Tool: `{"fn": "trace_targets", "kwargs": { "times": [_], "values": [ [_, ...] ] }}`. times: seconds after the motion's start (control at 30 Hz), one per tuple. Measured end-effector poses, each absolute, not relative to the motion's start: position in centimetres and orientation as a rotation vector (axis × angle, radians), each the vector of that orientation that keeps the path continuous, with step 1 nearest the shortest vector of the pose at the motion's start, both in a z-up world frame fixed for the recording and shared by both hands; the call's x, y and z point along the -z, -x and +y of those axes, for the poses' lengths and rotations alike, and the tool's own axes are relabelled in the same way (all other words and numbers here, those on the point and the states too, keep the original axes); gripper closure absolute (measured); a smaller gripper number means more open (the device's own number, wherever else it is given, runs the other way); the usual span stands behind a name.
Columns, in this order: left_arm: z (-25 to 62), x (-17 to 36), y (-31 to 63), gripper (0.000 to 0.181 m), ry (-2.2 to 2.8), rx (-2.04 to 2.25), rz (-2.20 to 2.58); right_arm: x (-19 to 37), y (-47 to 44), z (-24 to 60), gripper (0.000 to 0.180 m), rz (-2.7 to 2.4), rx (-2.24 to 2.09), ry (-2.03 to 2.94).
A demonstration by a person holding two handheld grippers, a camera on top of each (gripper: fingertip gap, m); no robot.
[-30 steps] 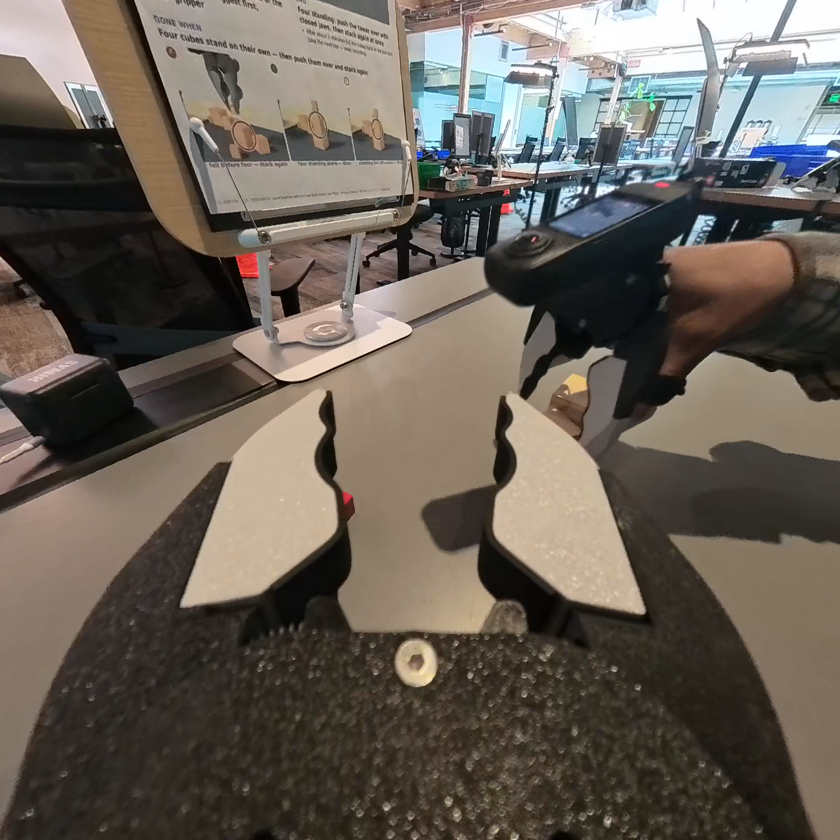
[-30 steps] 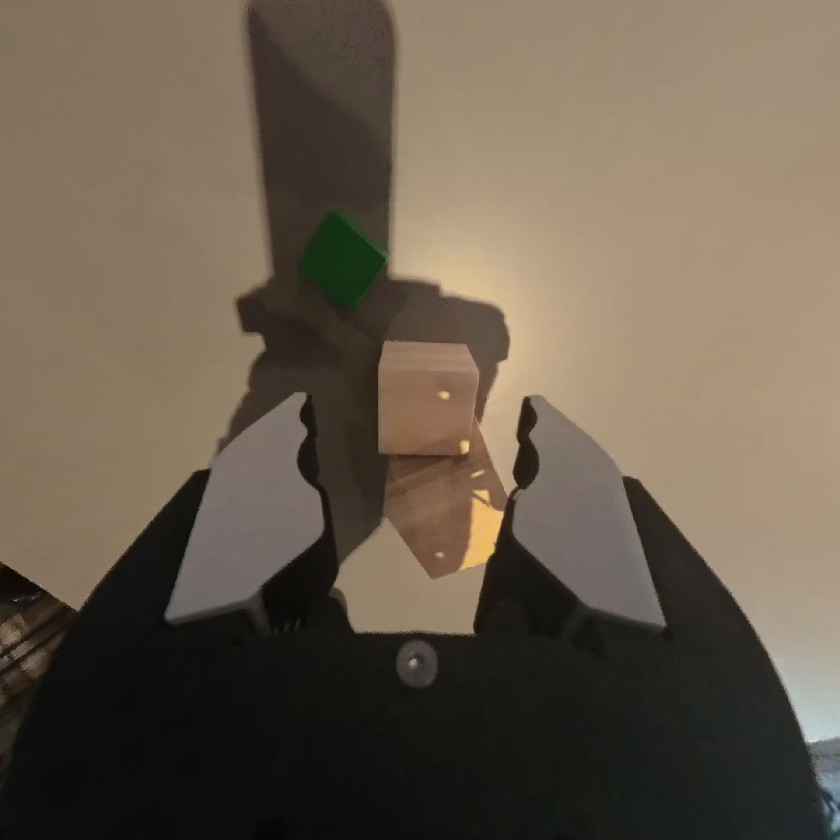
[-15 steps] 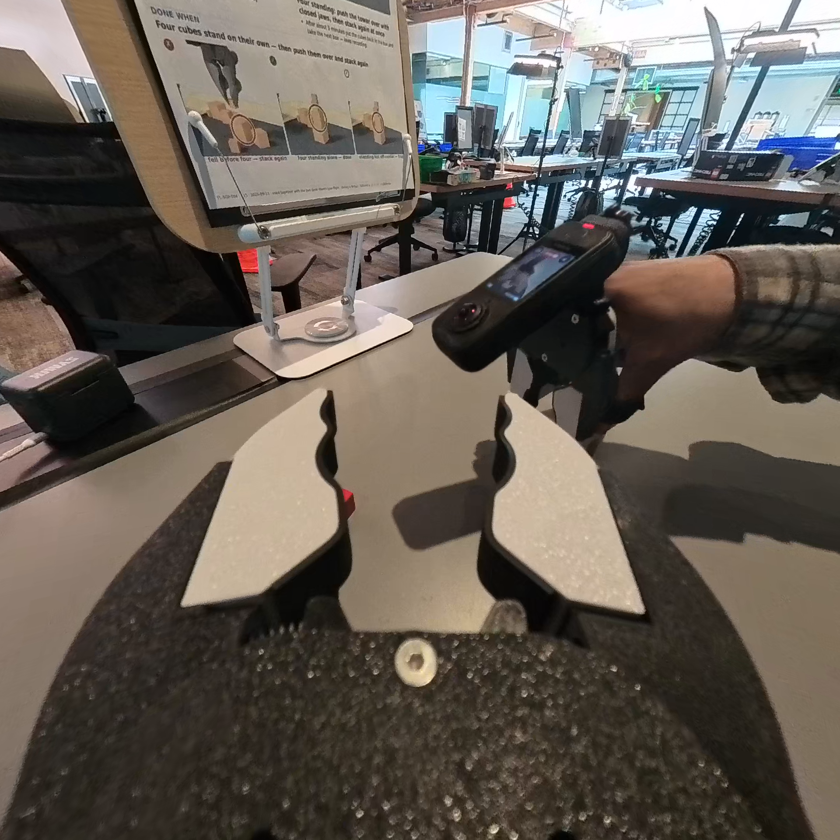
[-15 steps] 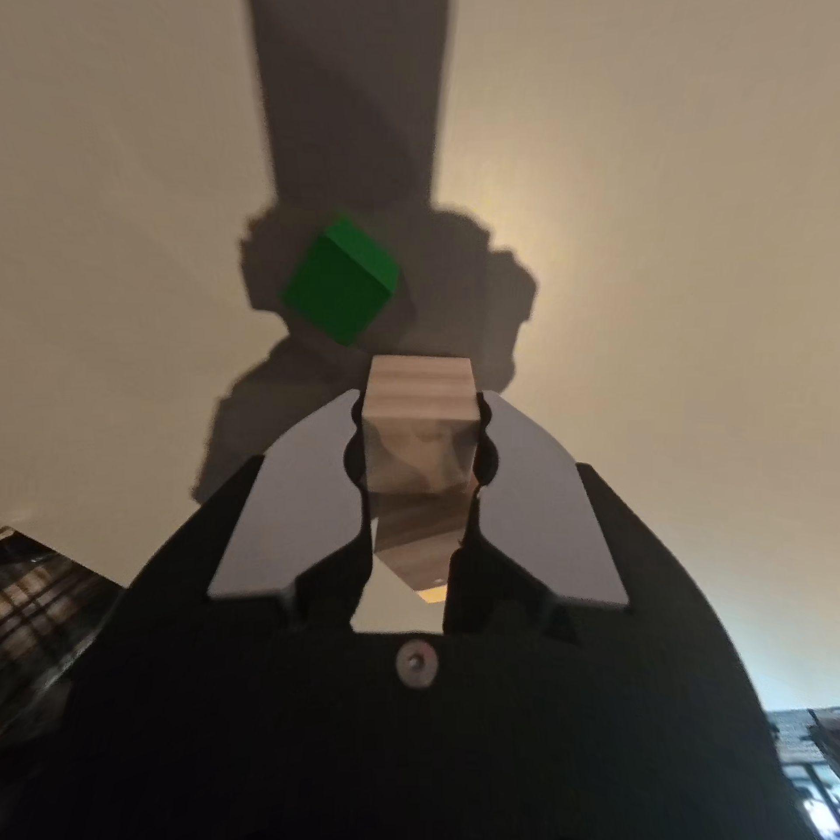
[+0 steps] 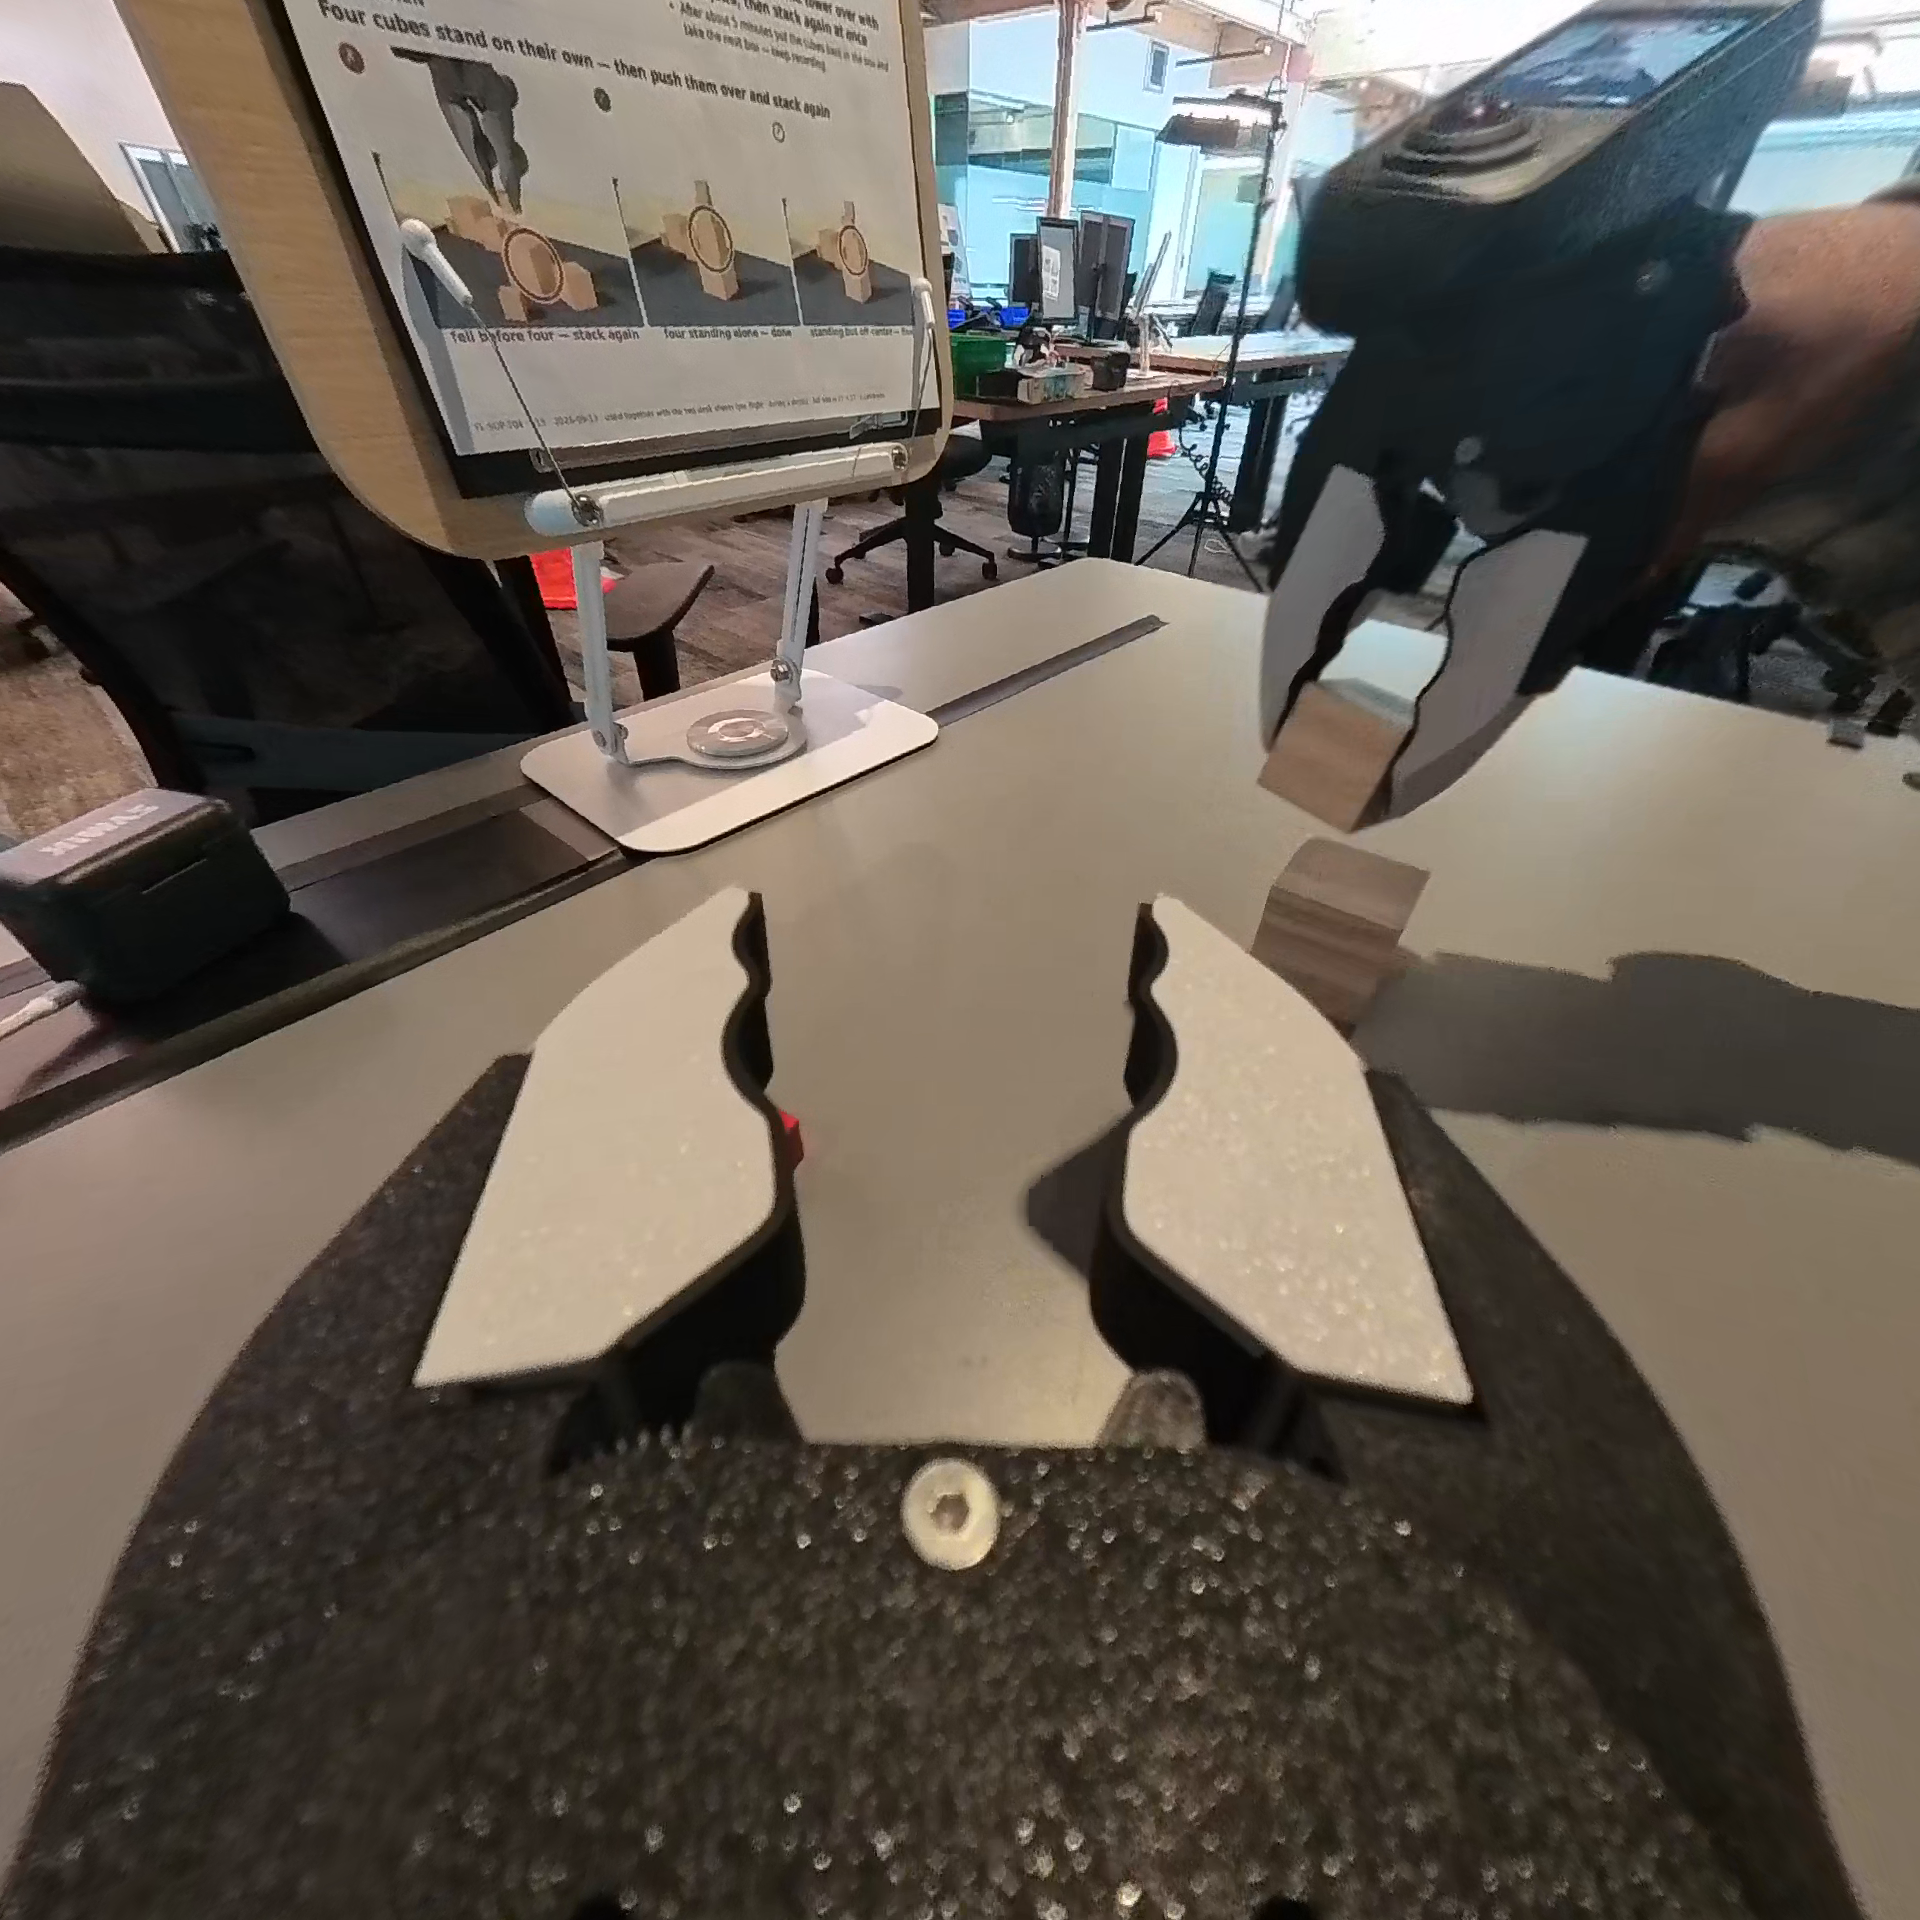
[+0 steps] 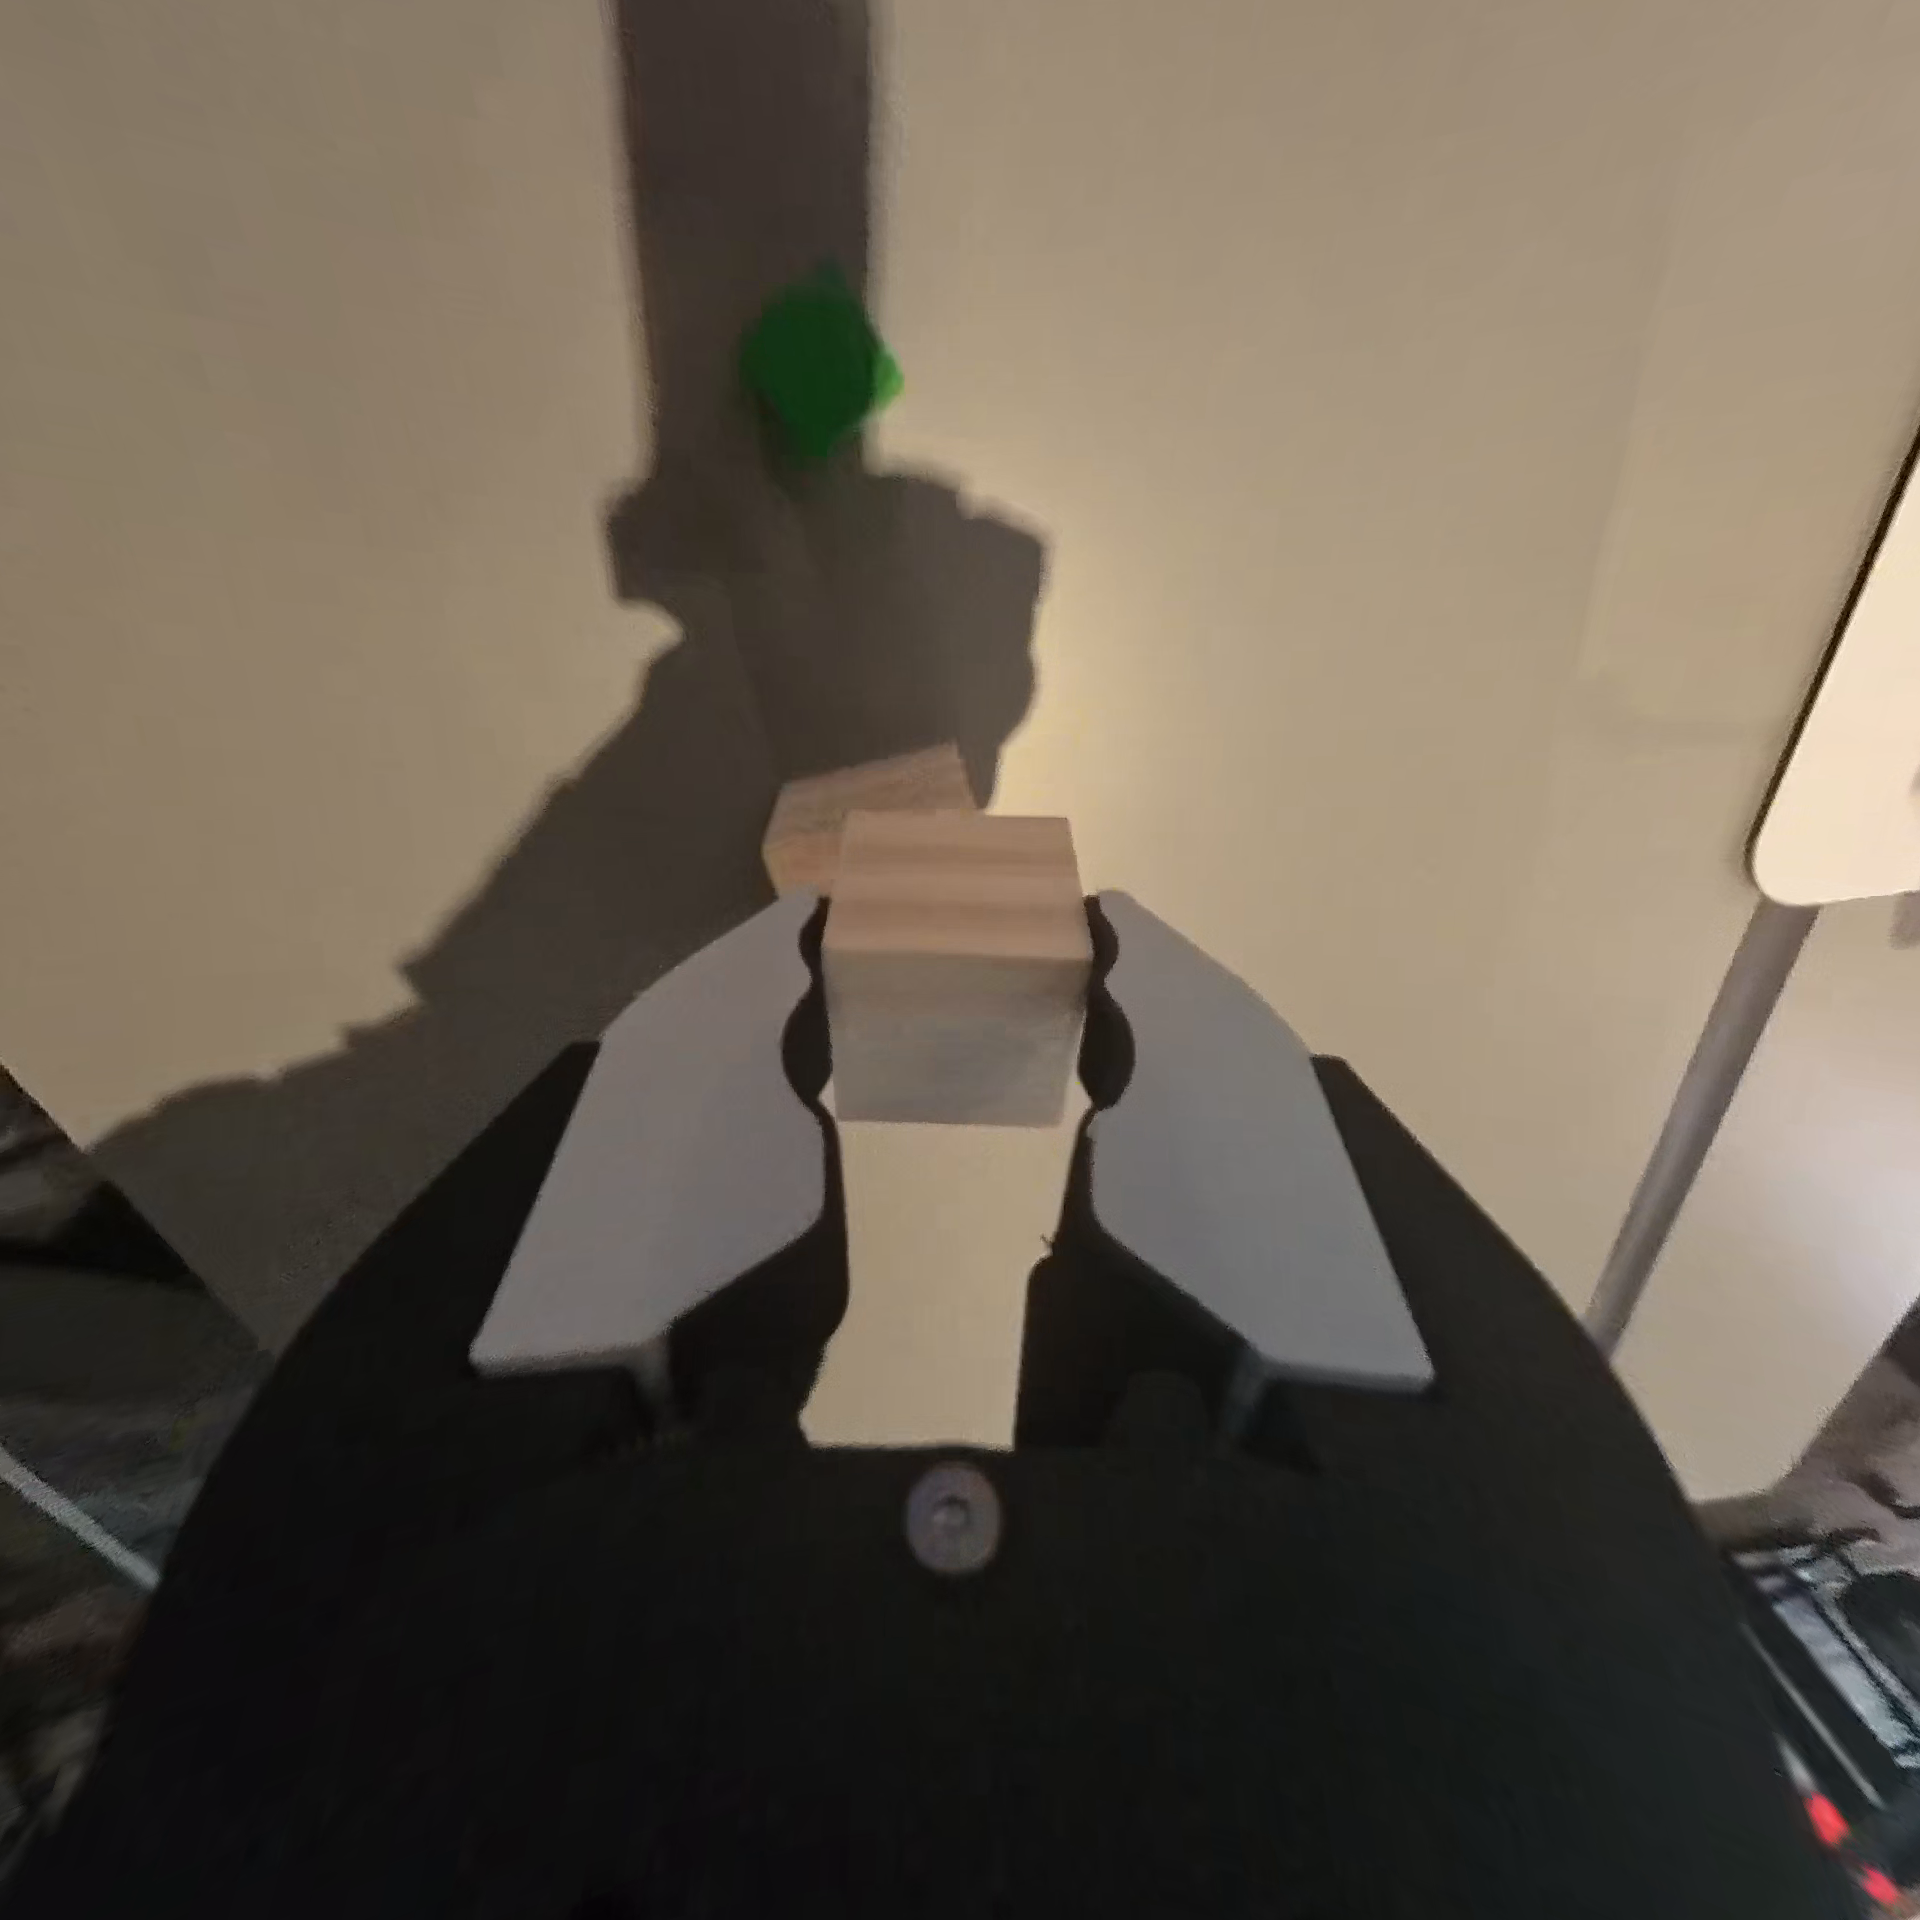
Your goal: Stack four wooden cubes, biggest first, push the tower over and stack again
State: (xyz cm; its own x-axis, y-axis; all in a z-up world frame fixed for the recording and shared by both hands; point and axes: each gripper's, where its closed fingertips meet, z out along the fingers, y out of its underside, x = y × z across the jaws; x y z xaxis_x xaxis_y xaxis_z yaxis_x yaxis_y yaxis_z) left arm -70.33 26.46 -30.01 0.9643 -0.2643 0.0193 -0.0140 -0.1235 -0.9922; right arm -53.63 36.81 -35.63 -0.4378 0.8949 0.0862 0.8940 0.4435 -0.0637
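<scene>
Grey tabletop (image 5: 935, 935) in an open office: stacking under way.
Right tool (image 6: 956, 925) pinches a pale wooden cube (image 6: 951, 997) above another wooden cube (image 5: 1335, 940); lower squarely, release gently. Left tool (image 5: 951, 1023) idles, spread.

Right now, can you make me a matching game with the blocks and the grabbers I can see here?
Things:
1. left gripper
2. right gripper
3. held wooden cube
4. green cube
5. second wooden cube

States:
A. lying farthest away on the table, in a shadow
B. open, with nothing between its fingers
C. up in the air, pinched on two sides
D. shut on a block
E. resting on the table, right below the held one

Pairs: 1-B, 2-D, 3-C, 4-A, 5-E
</scene>
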Motion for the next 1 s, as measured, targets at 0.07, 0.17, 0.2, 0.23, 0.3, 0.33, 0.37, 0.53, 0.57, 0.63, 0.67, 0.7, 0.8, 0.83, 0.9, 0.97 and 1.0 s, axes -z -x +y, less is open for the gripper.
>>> {"fn": "trace_targets", "kwargs": {
  "times": [0.07, 0.17, 0.2, 0.23, 0.3, 0.33, 0.37, 0.53, 0.57, 0.63, 0.67, 0.7, 0.8, 0.83, 0.9, 0.97, 1.0],
  "values": [
    [26.5, 30.1, 70.2, 0.114, 1.686, 0.218, 0.215, 35.7, 52.4, 37.1, 0.135, -2.631, 0.005, 1.542],
    [26.6, 30.2, 70.1, 0.114, 1.692, 0.216, 0.218, 36.3, 51.4, 37.1, 0.135, -2.679, -0.005, 1.496],
    [26.6, 30.4, 70.1, 0.114, 1.696, 0.219, 0.219, 36.6, 51.2, 36.9, 0.135, -2.699, -0.016, 1.489],
    [26.7, 30.5, 70.1, 0.114, 1.701, 0.221, 0.220, 36.9, 51.0, 36.8, 0.135, -2.715, -0.019, 1.479],
    [26.8, 30.7, 70.0, 0.114, 1.708, 0.223, 0.221, 37.5, 51.0, 36.6, 0.135, -2.739, -0.022, 1.465],
    [26.8, 30.8, 70.0, 0.114, 1.711, 0.224, 0.221, 37.7, 50.9, 36.5, 0.135, -2.756, -0.027, 1.460],
    [26.9, 30.9, 70.0, 0.114, 1.714, 0.225, 0.221, 38.0, 50.9, 36.4, 0.135, -2.772, -0.022, 1.457],
    [26.9, 31.2, 70.1, 0.114, 1.725, 0.228, 0.221, 38.9, 50.9, 36.4, 0.135, -2.834, 0.056, 1.429],
    [26.9, 31.2, 70.1, 0.114, 1.726, 0.229, 0.220, 39.0, 50.8, 36.4, 0.135, -2.845, 0.063, 1.431],
    [27.0, 31.3, 70.2, 0.114, 1.729, 0.229, 0.220, 39.1, 50.8, 36.3, 0.135, -2.861, 0.073, 1.430],
    [27.0, 31.3, 70.2, 0.114, 1.729, 0.229, 0.220, 39.1, 50.8, 36.3, 0.135, -2.865, 0.081, 1.430],
    [27.0, 31.3, 70.2, 0.114, 1.729, 0.228, 0.220, 39.1, 50.8, 36.3, 0.135, -2.869, 0.087, 1.428],
    [26.9, 31.3, 70.2, 0.114, 1.728, 0.228, 0.220, 39.1, 51.0, 36.2, 0.135, -2.883, 0.091, 1.415],
    [27.0, 31.3, 70.2, 0.114, 1.729, 0.228, 0.219, 39.1, 51.0, 36.2, 0.135, -2.887, 0.108, 1.407],
    [27.0, 31.3, 70.2, 0.114, 1.730, 0.229, 0.218, 39.2, 51.0, 36.4, 0.135, -2.896, 0.145, 1.392],
    [27.0, 31.4, 70.2, 0.114, 1.731, 0.228, 0.219, 39.3, 51.0, 36.5, 0.135, -2.899, 0.166, 1.386],
    [27.0, 31.4, 70.2, 0.114, 1.731, 0.228, 0.219, 39.4, 51.0, 36.5, 0.135, -2.902, 0.164, 1.387]
  ]
}}
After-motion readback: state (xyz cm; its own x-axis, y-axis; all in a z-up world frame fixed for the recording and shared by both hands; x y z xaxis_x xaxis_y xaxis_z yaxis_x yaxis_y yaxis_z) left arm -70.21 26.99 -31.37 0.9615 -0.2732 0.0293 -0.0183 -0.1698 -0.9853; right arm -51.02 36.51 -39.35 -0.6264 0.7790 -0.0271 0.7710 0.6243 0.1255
